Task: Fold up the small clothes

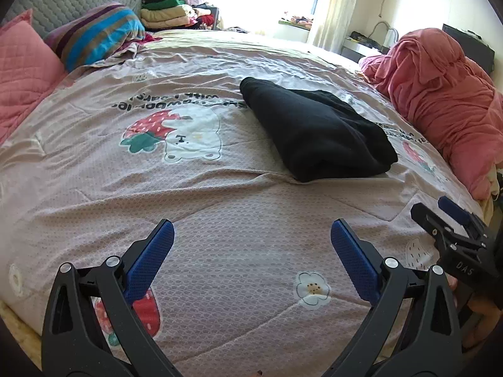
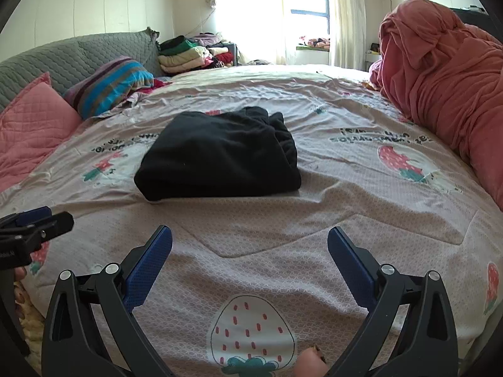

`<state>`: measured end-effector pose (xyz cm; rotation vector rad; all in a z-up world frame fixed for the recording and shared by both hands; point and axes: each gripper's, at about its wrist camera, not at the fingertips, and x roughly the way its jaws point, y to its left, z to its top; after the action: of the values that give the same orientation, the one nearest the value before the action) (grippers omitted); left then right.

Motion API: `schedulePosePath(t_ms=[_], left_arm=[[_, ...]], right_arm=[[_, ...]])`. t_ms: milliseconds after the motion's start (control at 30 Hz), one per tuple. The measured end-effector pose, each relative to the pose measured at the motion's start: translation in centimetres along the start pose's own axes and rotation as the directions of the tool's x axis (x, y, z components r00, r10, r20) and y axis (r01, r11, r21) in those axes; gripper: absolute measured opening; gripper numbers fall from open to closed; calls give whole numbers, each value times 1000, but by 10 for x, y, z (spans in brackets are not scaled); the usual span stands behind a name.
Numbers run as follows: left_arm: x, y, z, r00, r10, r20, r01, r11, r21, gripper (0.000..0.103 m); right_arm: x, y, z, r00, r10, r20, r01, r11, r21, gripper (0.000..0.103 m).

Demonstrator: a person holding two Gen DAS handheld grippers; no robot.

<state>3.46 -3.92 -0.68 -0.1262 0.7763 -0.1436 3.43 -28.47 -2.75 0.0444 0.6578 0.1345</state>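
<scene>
A black garment (image 1: 317, 128) lies folded into a thick bundle in the middle of the pink strawberry-print bedspread (image 1: 220, 207). It also shows in the right wrist view (image 2: 220, 154). My left gripper (image 1: 251, 229) is open and empty, hovering over bare bedspread well short of the garment. My right gripper (image 2: 250, 235) is open and empty too, also short of the garment. The right gripper shows at the right edge of the left wrist view (image 1: 452, 220), and the left gripper at the left edge of the right wrist view (image 2: 34, 220).
A heap of salmon-pink bedding (image 1: 440, 94) fills the bed's right side. Pink pillows (image 1: 22, 72) and a striped pillow (image 1: 97, 34) lie at the left by the grey headboard (image 1: 72, 0). Stacked folded clothes (image 1: 169, 9) stand beyond the bed near the window.
</scene>
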Motion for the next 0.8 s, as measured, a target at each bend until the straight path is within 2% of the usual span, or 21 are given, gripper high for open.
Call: schedulePosePath(t_ms=[300,800], left_arm=[[8,5,-2,1000,19,-24,-19,1000,-21,94],[6,5,-1,999,43,-20,-44,999,-9,94]], right_arm=[[11,1,-3,999,-3,-33,3,1000,-1,98],[13,2,-4,999,2,-48,-2,1000,0,98]])
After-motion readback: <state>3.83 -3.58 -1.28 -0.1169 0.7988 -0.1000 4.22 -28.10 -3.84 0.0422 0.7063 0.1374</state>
